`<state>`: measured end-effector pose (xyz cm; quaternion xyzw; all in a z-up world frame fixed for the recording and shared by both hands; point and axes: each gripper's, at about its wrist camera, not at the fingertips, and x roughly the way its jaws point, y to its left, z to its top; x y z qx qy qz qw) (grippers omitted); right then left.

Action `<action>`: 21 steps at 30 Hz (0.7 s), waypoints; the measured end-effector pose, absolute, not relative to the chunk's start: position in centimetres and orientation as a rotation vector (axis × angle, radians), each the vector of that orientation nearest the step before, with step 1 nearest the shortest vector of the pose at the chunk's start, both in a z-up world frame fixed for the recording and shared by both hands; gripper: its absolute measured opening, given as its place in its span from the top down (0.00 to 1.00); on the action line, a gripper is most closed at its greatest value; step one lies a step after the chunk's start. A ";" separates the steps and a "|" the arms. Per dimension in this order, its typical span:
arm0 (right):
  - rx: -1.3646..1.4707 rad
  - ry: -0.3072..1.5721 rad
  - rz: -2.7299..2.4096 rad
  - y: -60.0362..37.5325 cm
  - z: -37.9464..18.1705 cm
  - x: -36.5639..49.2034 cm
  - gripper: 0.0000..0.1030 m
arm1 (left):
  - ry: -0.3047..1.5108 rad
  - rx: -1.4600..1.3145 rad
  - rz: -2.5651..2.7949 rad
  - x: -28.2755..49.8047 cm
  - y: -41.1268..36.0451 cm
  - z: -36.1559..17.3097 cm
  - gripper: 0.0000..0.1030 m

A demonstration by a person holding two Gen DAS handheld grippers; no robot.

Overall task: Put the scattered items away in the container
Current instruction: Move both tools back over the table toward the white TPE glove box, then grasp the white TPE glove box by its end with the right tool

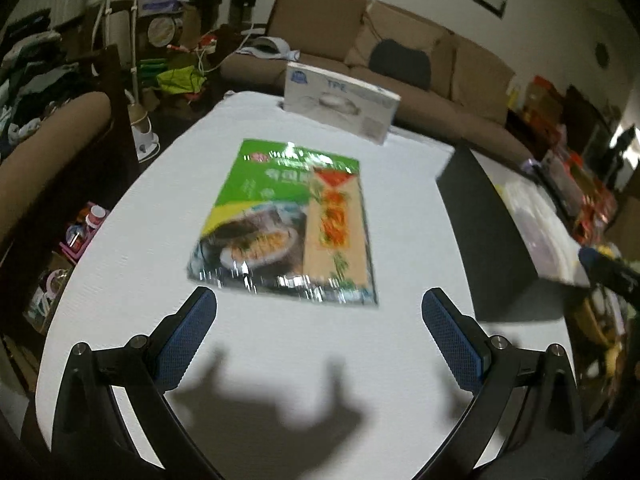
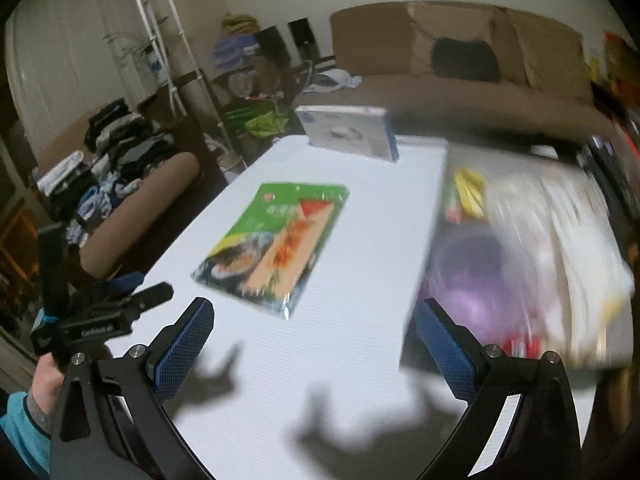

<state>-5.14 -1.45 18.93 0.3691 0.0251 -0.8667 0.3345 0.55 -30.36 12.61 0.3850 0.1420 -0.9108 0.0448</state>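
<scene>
Both grippers held spread above the table

The left gripper [image 1: 319, 308] and right gripper [image 2: 314, 320] are held low, empty, fingers apart; the green packet [image 1: 288, 220] is laid mid-table [image 1: 140, 280], the container [image 1: 492, 232] at the right edge.

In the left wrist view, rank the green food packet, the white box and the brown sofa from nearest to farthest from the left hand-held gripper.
1. Green food packet, flat on the table just ahead.
2. White box, at the table's far edge.
3. Brown sofa, beyond the table.
</scene>
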 end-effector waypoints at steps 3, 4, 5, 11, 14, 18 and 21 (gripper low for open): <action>0.954 0.120 -2.270 -4.4 19.4 -9.0 0.00 | 0.435 1.165 -2.783 -2.8 -31.8 12.6 0.00; 0.960 0.127 -2.276 -5.3 19.3 -10.5 0.00 | 0.426 1.165 -2.782 -4.0 -32.2 12.6 0.00; 0.968 0.129 -2.283 -6.1 19.2 -12.0 0.00 | 0.407 1.166 -2.780 -5.3 -32.6 12.6 0.00; 1.006 0.077 -2.314 -9.1 17.5 -19.2 0.00 | 0.261 1.172 -2.758 -13.2 -34.2 13.0 0.00; 1.022 0.119 -2.291 -11.2 16.2 -21.8 0.00 | 0.216 1.191 -2.755 -16.6 -34.7 12.5 0.00; 1.000 0.227 -2.304 -13.6 15.4 -24.8 0.00 | 0.220 1.249 -2.754 -20.9 -35.6 10.9 0.00; 0.973 0.269 -2.338 -14.7 15.7 -27.9 0.00 | 0.181 1.268 -2.762 -23.2 -36.3 9.8 0.00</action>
